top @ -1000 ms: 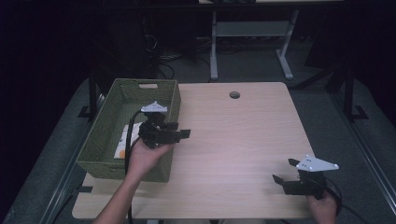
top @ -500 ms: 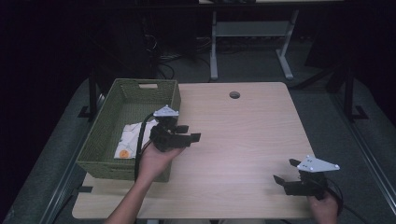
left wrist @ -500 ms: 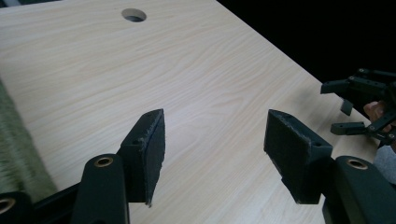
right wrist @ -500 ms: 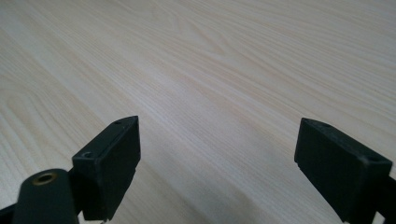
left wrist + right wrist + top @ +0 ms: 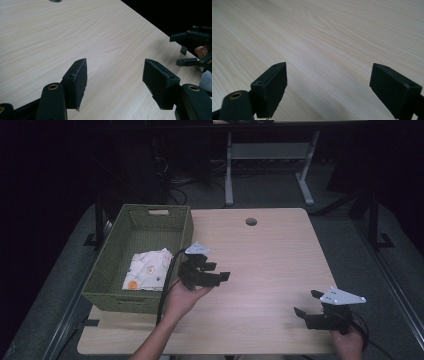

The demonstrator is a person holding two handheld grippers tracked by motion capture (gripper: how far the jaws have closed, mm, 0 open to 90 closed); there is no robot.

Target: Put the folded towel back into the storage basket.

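Observation:
My left gripper (image 5: pixel 218 271) hovers over the wooden table (image 5: pixel 272 255), just right of a green woven basket (image 5: pixel 127 301). Its jaws point right and stand open with nothing between them (image 5: pixel 115 72). A white cloth with orange spots (image 5: pixel 147 269) lies in the basket's near end, apart from the gripper. My right gripper (image 5: pixel 306 303) is low at the table's near right corner, open and empty (image 5: pixel 328 80). The left gripper view also catches the right gripper (image 5: pixel 192 47) farther off at the table edge.
A round cable hole (image 5: pixel 251 221) sits near the table's far edge. Behind the table stands a white metal frame (image 5: pixel 270 157) on a dark floor with cables. The basket takes up the table's left side.
My left gripper has moved right, from above the basket out over the table, and the cloth in the basket is now uncovered. The right gripper has stayed put.

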